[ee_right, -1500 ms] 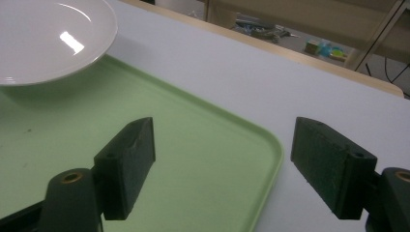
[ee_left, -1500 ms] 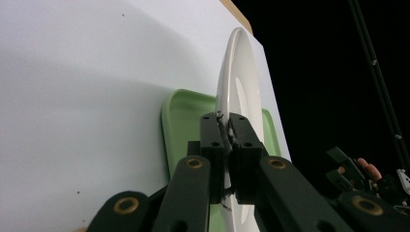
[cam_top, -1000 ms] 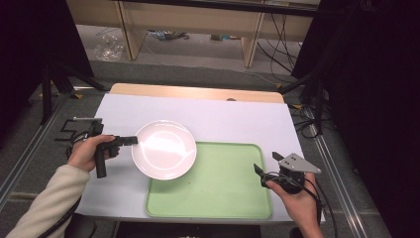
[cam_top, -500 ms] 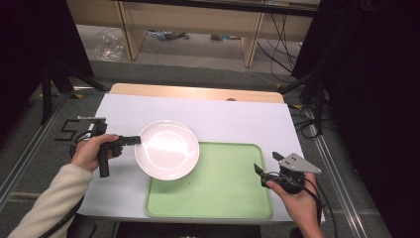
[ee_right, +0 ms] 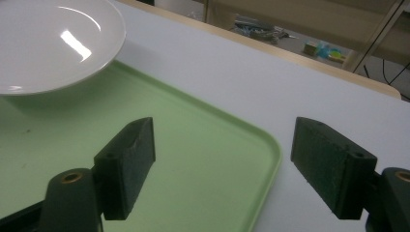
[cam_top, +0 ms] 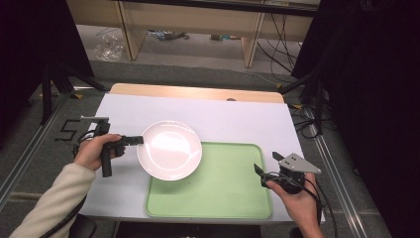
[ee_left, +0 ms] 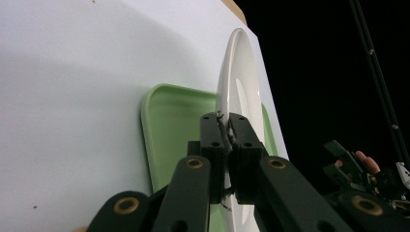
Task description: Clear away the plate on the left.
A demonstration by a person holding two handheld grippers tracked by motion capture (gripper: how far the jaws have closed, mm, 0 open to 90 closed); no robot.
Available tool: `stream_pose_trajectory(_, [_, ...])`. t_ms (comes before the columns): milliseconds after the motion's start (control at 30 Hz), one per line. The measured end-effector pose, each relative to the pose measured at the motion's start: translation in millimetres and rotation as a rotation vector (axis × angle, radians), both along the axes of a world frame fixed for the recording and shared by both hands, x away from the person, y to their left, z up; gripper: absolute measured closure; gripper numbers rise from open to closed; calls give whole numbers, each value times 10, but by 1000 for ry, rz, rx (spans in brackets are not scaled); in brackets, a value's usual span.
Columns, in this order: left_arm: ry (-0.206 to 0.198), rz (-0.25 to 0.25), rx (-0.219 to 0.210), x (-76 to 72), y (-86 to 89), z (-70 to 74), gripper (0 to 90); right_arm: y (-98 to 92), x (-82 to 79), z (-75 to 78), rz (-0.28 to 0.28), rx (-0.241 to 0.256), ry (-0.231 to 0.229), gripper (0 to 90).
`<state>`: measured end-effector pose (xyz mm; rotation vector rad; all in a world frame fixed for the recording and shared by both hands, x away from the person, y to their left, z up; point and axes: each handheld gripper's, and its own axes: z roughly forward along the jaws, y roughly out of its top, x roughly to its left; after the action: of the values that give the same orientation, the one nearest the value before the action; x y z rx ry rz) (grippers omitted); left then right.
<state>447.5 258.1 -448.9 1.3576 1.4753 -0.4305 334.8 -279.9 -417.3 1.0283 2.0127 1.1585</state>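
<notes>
High view: my left gripper (cam_top: 140, 141) is clenched on the plate (cam_top: 169, 149) rim, plate hanging partly over the tray's (cam_top: 218, 193) far-left corner. My right gripper (cam_top: 266, 166) waits released at the tray's right edge. Advise keeping the plate level and lowering it flat before letting go.

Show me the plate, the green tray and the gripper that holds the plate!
plate (cam_top: 169, 149), high view, on its white middle.
tray (cam_top: 228, 191), high view, on its bare green floor.
left gripper (ee_left: 227, 140), left gripper view, where its jaws pinch the rim.
</notes>
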Motion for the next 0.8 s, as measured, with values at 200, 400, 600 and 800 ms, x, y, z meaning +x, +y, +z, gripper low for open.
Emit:
stream_pose_trajectory(200, [5,-4,-1,8,-41,-4,856,-1,1,0,0,1,0,247])
stream_pose_trajectory(400, [6,-10,3,16,-77,-2,857,-1,0,-1,1,1,0,246])
stream_pose_trajectory(600, [8,-12,4,23,-113,-4,857,0,-1,1,0,1,0,247])
stream_pose_trajectory(800, [9,-22,6,32,-143,-5,856,-1,2,0,1,2,1,246])
